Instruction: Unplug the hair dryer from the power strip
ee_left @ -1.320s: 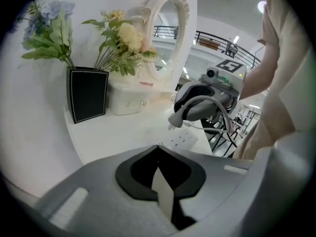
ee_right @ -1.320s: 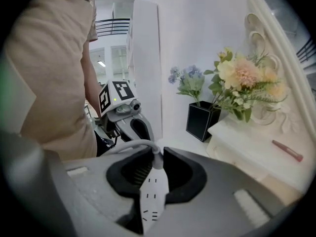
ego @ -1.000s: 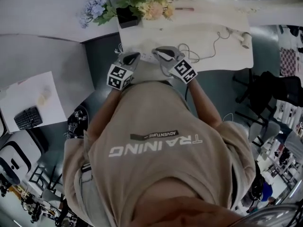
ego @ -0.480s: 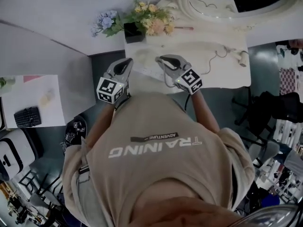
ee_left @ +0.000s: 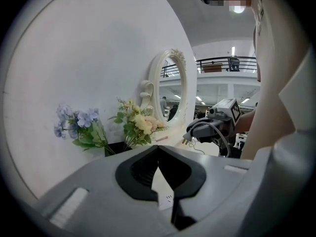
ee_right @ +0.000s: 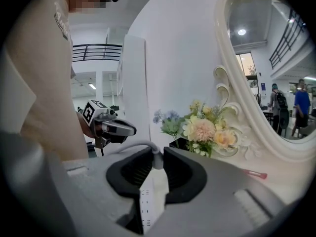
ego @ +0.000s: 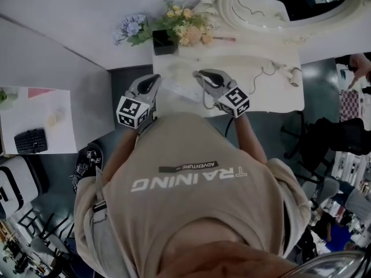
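A white power strip lies on the white table, between my two grippers. My right gripper is shut on the grey plug, held above the strip. In the left gripper view the plug's prongs hang bare in the air, out of the sockets. Its cord trails right to the hair dryer, which lies at the table's right end. My left gripper hovers at the strip's left end with jaws closed on nothing; the strip shows below them.
A black vase of flowers stands at the table's back left. An ornate white mirror leans on the wall behind, with a pink stick in front of it. A lower desk with a keyboard is at far left.
The two grippers have drawn apart: the left one has shifted left toward the table's edge, and the right one has moved right, still clamped on the plug.
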### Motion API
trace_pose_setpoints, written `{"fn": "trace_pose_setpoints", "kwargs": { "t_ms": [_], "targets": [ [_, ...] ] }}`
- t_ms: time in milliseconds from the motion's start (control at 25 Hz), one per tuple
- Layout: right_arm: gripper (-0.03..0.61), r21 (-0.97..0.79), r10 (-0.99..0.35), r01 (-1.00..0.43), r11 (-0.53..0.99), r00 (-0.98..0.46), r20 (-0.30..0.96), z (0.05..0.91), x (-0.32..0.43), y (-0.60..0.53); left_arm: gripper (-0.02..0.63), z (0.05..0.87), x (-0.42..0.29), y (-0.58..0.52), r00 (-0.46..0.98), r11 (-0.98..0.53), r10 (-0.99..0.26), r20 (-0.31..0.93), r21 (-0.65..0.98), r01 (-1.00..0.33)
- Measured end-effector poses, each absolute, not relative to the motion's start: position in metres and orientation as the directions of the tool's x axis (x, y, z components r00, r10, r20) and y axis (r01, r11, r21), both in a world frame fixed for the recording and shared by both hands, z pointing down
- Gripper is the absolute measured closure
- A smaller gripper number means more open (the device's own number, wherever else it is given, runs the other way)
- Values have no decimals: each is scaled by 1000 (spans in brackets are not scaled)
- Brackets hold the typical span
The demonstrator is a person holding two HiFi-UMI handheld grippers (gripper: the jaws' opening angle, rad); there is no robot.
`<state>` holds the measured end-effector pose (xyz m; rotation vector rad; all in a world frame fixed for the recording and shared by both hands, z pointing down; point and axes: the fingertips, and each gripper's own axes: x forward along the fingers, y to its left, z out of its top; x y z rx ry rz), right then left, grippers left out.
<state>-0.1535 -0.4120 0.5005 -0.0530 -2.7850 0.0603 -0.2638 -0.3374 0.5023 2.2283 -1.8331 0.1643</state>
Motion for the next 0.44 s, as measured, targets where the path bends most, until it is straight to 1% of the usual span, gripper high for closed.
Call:
{"fn": "trace_pose_setpoints", "kwargs": {
  "t_ms": [240, 440],
  "targets": [
    [505, -44, 84, 73, 996, -924, 372, 509, -159, -410, 607, 513, -265, -343, 222, -198, -938, 266, 116, -973],
    [505, -57, 100, 85, 995, -916, 389, 522, -160, -411, 607, 520, -269, -346, 216, -186, -938, 270, 132, -974]
  ]
}}
